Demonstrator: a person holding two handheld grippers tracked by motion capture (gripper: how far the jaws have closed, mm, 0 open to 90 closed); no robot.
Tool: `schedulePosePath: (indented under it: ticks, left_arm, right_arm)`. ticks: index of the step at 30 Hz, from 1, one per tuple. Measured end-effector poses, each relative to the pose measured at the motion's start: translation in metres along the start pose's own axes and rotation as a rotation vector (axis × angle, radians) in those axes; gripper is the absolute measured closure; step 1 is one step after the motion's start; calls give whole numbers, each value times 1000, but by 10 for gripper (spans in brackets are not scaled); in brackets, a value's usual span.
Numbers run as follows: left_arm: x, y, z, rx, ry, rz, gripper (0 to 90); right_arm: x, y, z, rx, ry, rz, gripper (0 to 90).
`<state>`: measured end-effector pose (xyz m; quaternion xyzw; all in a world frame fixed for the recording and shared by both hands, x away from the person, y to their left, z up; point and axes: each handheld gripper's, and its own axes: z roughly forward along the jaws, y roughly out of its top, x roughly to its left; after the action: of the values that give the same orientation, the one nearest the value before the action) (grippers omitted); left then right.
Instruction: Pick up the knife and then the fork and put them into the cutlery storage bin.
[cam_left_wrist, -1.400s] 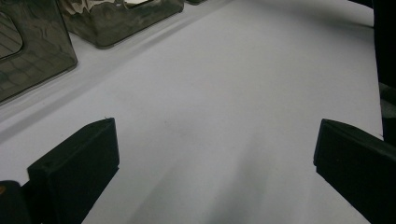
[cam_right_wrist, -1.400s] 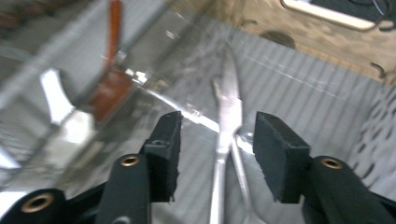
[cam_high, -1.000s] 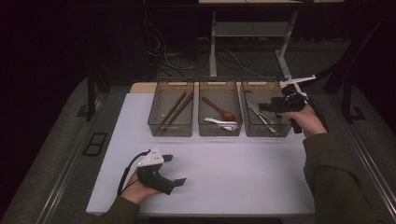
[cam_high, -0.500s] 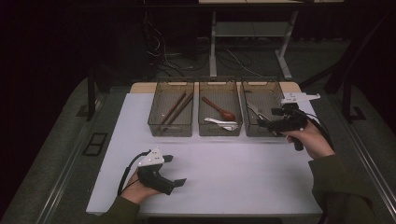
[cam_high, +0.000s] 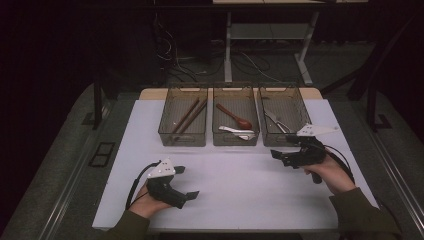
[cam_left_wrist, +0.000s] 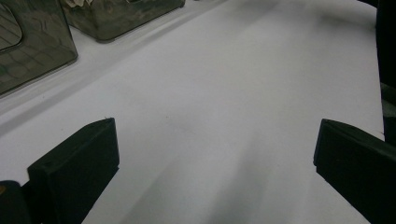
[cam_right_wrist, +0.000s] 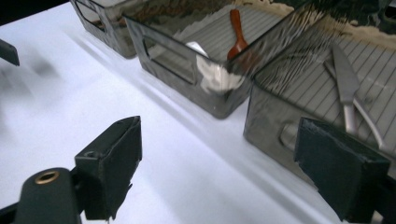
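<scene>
My left gripper (cam_high: 187, 182) rests on the white mat (cam_high: 240, 195) at the near left, held by a hand. Its jaws stand open over bare mat in the left gripper view (cam_left_wrist: 210, 154). My right gripper (cam_high: 279, 156) hovers just in front of the right bin (cam_high: 280, 90) and points left. Its jaws have just been opening; they stand wide with nothing between them (cam_right_wrist: 219, 172). That bin holds a metal knife (cam_right_wrist: 345, 84) and a fork. The middle bin (cam_high: 235, 140) holds a brown spoon (cam_high: 235, 116) and a white spoon (cam_high: 237, 132). Brown chopsticks (cam_high: 189, 115) lie in the left bin (cam_high: 182, 139).
The three smoky clear bins stand in a row at the far edge of the mat. A black cable trails from each gripper. Dark floor, table legs and cables lie beyond the table's far edge.
The right hand has drawn its gripper back from over the right bin, toward the person and lower. The left gripper has stayed in place.
</scene>
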<state>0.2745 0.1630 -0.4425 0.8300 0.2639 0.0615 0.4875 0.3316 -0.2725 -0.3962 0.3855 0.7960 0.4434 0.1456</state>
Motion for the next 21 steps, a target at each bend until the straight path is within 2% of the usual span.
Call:
schedulePosePath:
  ticks: [5,14,21]
  left_arm:
    - [0,0,0,0,-1,2,0]
    - [-1,0,0,0,-5,2,0]
    - [-1,1,0,2,-6,4,0]
  right_arm:
    - [8,-14,0,15,12,-6,150]
    - [15,-40,-7,-13,22,19,150]
    - [19,-60,-16,-44,26,16,150]
